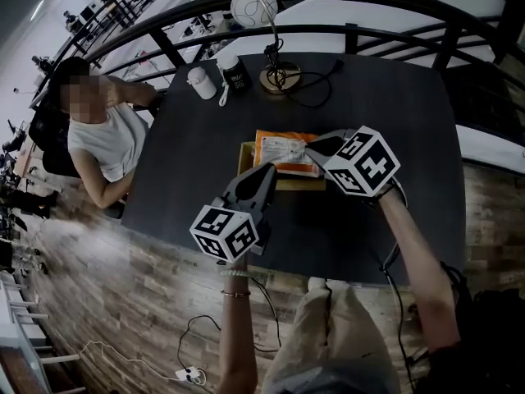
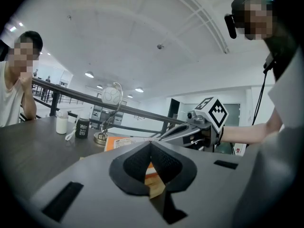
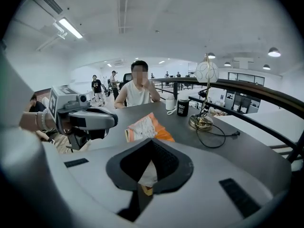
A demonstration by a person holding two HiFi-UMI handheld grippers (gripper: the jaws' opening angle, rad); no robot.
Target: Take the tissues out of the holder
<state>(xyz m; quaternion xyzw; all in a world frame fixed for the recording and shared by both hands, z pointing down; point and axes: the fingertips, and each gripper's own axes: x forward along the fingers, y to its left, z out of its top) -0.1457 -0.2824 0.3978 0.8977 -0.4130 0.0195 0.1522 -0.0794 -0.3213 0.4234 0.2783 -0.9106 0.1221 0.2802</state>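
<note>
A wooden tissue holder [image 1: 245, 156] stands at the middle of the dark table [image 1: 189, 162]. An orange and white tissue pack [image 1: 283, 150] lies on top of it, tilted up in the right gripper view [image 3: 145, 127]. My right gripper [image 1: 316, 148] reaches in from the right and is shut on the pack's near edge; white wrapper shows between its jaws [image 3: 152, 141]. My left gripper [image 1: 267, 169] points at the holder's front left corner, its jaws shut with the tips together [image 2: 151, 144]. Wood of the holder [image 2: 154, 186] shows just below those tips.
At the table's far edge stand a gold desk lamp [image 1: 277, 76] with a globe shade and a looped cable, a black cup [image 1: 235, 74] and a white bottle [image 1: 201, 82]. A person [image 1: 98, 138] sits at the left side. A dark railing runs behind.
</note>
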